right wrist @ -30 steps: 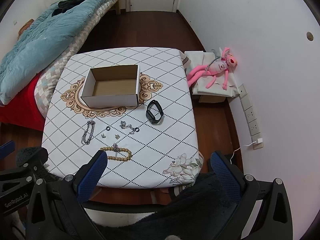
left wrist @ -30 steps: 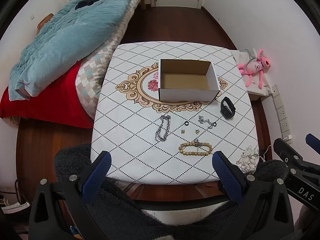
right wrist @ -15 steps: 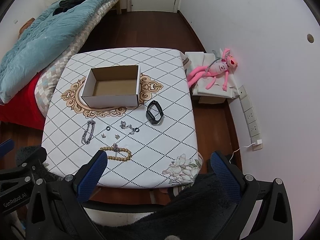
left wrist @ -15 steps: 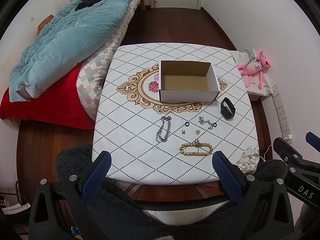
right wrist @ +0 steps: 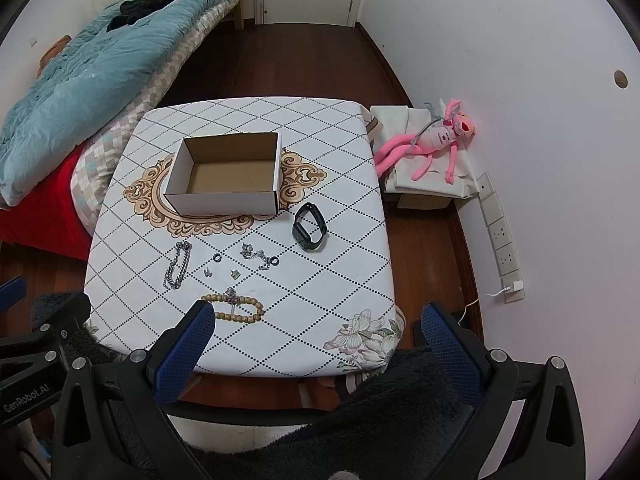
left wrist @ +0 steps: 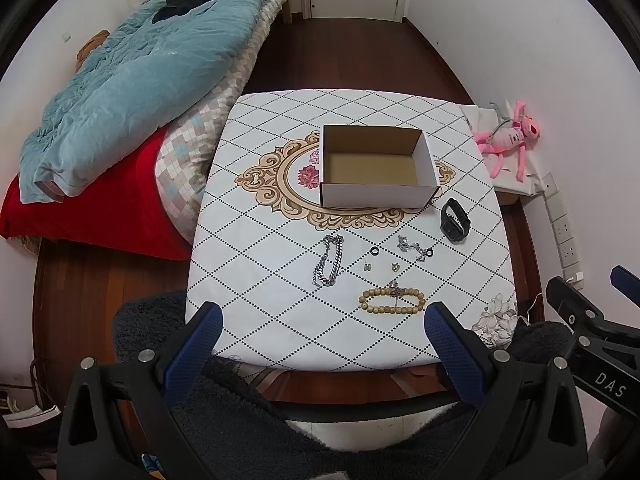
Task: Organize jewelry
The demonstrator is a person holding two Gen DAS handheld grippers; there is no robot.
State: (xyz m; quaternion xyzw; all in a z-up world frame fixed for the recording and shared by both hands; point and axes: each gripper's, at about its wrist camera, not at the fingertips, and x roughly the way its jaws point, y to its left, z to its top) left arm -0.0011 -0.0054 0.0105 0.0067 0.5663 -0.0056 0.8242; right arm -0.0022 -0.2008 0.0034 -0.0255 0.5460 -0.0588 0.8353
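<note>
Both grippers, left [left wrist: 320,332] and right [right wrist: 316,332], hang wide open and empty short of the table [left wrist: 248,208], jewelry loose before the empty box [right wrist: 224,200]; only my right view shows the wall hole [right wrist: 620,79].

Ahead of both spread jaws: bare table [left wrist: 256,300] edge, open for entry. Beyond, scattered in the path: bead bracelet [left wrist: 391,300], silver chain [left wrist: 330,260], black watch [right wrist: 309,232]. Farther ahead, cardboard box [left wrist: 376,196] walling the centre. Bedding [left wrist: 132,80] crowding the left flank.
</note>
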